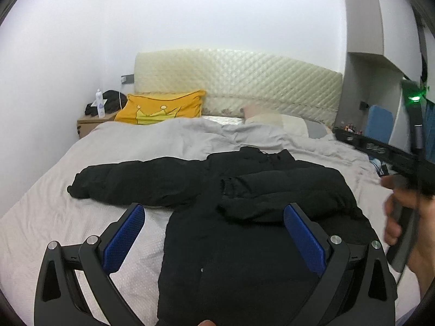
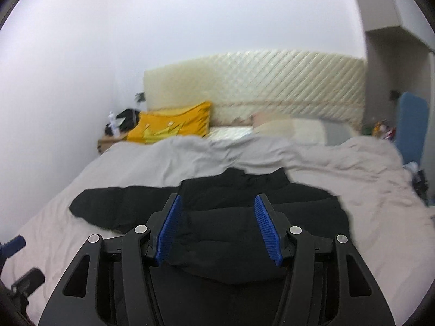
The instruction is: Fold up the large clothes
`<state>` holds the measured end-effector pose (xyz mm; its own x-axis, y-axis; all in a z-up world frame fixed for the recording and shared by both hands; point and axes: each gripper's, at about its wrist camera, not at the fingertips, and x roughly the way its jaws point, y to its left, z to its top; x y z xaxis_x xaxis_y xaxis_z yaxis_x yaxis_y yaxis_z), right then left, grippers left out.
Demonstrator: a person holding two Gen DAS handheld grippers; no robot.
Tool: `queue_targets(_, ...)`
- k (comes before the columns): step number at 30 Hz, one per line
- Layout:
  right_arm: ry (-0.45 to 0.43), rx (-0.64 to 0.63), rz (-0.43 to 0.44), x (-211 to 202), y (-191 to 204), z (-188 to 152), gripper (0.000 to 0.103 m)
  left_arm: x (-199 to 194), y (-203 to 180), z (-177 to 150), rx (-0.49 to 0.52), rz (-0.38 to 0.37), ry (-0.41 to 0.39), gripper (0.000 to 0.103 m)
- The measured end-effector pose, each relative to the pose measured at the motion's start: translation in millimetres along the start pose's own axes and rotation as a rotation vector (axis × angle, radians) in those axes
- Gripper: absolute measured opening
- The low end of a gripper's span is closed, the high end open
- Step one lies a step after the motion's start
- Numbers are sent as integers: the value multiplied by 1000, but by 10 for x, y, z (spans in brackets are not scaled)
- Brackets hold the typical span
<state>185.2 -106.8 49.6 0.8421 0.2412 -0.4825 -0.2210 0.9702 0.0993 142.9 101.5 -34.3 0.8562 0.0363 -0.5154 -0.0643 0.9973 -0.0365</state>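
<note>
A black puffer jacket (image 1: 244,244) lies flat on the bed. Its left sleeve (image 1: 130,182) is stretched out to the left. Its right sleeve (image 1: 277,195) is folded across the chest. My left gripper (image 1: 214,212) is open and empty, above the jacket's lower body. The jacket also shows in the right wrist view (image 2: 225,247), where my right gripper (image 2: 217,201) is open and empty above the folded sleeve. The right gripper's body and the hand holding it show in the left wrist view (image 1: 407,203) at the right edge.
The bed has a grey-beige cover (image 1: 68,217) and a quilted cream headboard (image 1: 244,81). A yellow crown pillow (image 1: 160,107) and a pale pillow (image 1: 274,119) lie at the head. A nightstand (image 1: 89,125) with a bottle stands at the left. A cluttered shelf (image 1: 367,141) is at the right.
</note>
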Motion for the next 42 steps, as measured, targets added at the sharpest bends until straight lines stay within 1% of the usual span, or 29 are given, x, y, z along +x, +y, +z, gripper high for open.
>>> queue_targets(3, -10, 45, -48, -374, -124, -61, 54, -65, -121, -42, 17, -5, 28, 102)
queue_targets(5, -21, 58, -47, -613, -182, -134, 55, -121, -180, -76, 17, -19, 27, 102)
queue_targets(9, -48, 15, -82, -986, -238, -316, 57, -254, -306, -99, 37, -39, 6, 102)
queue_targets(12, -55, -1, -100, -1233, -293, -560, 60, -325, -376, -188, 40, -56, -23, 102)
queue_targets(13, -64, 13, -112, -1317, -338, -657, 63, -299, -397, -244, 46, -58, -22, 102)
queue_targets(15, -69, 46, -113, -1423, -431, -856, 65, -218, -412, -346, 48, -65, -1, 102)
queue_targets(18, -58, 39, -128, -1479, -472, -1070, 65, -154, -377, -444, 19, -101, 14, 102)
queue_targets(21, -48, 47, -132, -1499, -502, -1243, 65, -178, -372, -483, 31, -90, -4, 102)
queue_targets(24, -55, 54, -135, -1510, -514, -1420, 67, -207, -378, -517, 37, -98, 0, 102)
queue_targets(26, -45, 53, -152, -1504, -520, -1502, 68, -236, -395, -531, 52, -88, -5, 102)
queue_targets(30, -39, 112, -146, -1555, -591, -1608, 70, -245, -398, -568, 63, -100, -10, 102)
queue_targets(32, -52, 124, -154, -1596, -611, -1656, 78, -223, -365, -588, 60, -110, -12, 102)
queue_targets(33, -56, 128, -158, -1608, -620, -1669, 79, -208, -347, -591, 58, -115, -11, 102)
queue_targets(35, -65, 130, -170, -1632, -624, -1702, 87, -151, -266, -594, 38, -133, -7, 102)
queue_targets(36, -68, 124, -176, -1639, -619, -1715, 88, -131, -223, -589, 29, -141, -6, 102)
queue_targets(37, -72, 114, -182, -1645, -610, -1719, 94, -104, -163, -583, 22, -151, -3, 102)
queue_targets(38, -76, 104, -189, -1650, -594, -1724, 102, -75, -109, -576, 20, -158, 1, 102)
queue_targets(40, -93, 93, -194, -1660, -573, -1720, 103, 14, 13, -536, 30, -150, 26, 102)
queue_targets(42, -102, 93, -175, -1669, -567, -1715, 103, 100, 160, -480, 46, -125, 53, 102)
